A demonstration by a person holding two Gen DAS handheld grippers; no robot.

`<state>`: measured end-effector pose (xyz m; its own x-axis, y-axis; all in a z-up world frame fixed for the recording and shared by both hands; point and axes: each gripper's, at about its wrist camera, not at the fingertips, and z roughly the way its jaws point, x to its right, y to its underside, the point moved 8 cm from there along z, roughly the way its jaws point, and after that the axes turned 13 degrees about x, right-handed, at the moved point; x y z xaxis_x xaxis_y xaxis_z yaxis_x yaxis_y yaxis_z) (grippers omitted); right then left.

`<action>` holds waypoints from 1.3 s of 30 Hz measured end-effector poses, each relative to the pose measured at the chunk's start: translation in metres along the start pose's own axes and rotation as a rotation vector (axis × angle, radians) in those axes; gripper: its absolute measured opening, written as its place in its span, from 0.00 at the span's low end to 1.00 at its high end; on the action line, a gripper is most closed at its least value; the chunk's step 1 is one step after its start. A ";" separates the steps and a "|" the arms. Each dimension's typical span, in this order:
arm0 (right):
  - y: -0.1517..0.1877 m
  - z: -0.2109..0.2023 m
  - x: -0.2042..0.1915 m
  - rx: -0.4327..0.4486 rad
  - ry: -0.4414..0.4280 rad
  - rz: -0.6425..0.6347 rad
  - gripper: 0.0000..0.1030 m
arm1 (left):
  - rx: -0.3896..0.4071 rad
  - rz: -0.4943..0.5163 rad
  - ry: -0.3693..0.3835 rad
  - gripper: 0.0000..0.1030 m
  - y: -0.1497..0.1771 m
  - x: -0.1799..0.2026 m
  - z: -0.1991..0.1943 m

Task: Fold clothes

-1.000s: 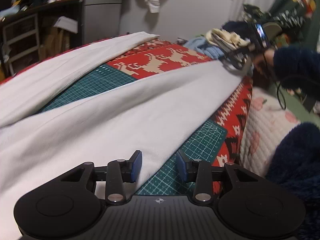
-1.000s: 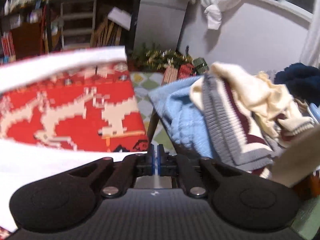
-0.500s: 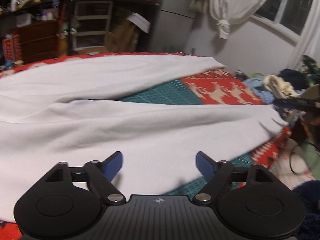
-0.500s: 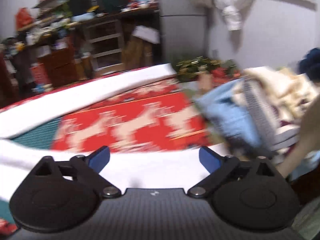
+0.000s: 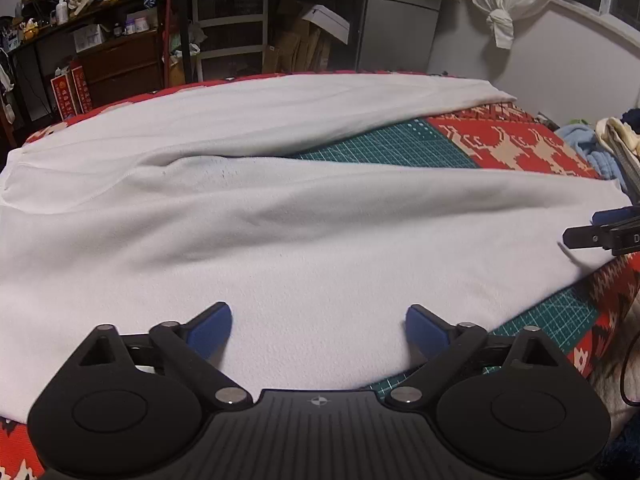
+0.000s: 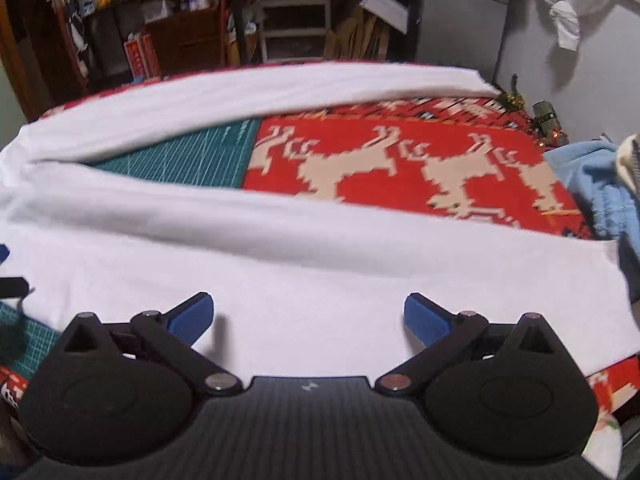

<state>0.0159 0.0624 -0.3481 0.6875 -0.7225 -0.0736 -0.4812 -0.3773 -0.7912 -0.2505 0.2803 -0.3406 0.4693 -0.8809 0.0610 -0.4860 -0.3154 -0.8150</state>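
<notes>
Here both the left gripper (image 5: 319,328) and right gripper (image 6: 308,318) hover with fingers apart over the white garment (image 5: 304,232).

The left gripper (image 5: 319,330) has its two blue-padded fingers (image 5: 210,328) spread wide, with nothing between them. The right gripper (image 6: 308,318) is spread just as wide, its fingers (image 6: 424,320) likewise holding nothing. In the left wrist view, part of the right gripper shows at the far right, beyond the right-hand finger.
</notes>
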 end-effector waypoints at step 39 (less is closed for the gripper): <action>-0.013 -0.057 0.076 0.028 0.332 0.144 0.70 | -0.062 -0.574 -0.523 0.31 0.016 -0.231 -0.134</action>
<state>0.0434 -0.0208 -0.3094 0.3979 -0.9173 0.0123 -0.5421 -0.2459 -0.8036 -0.4655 0.4311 -0.2901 0.9391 -0.2976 0.1717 -0.0946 -0.7045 -0.7034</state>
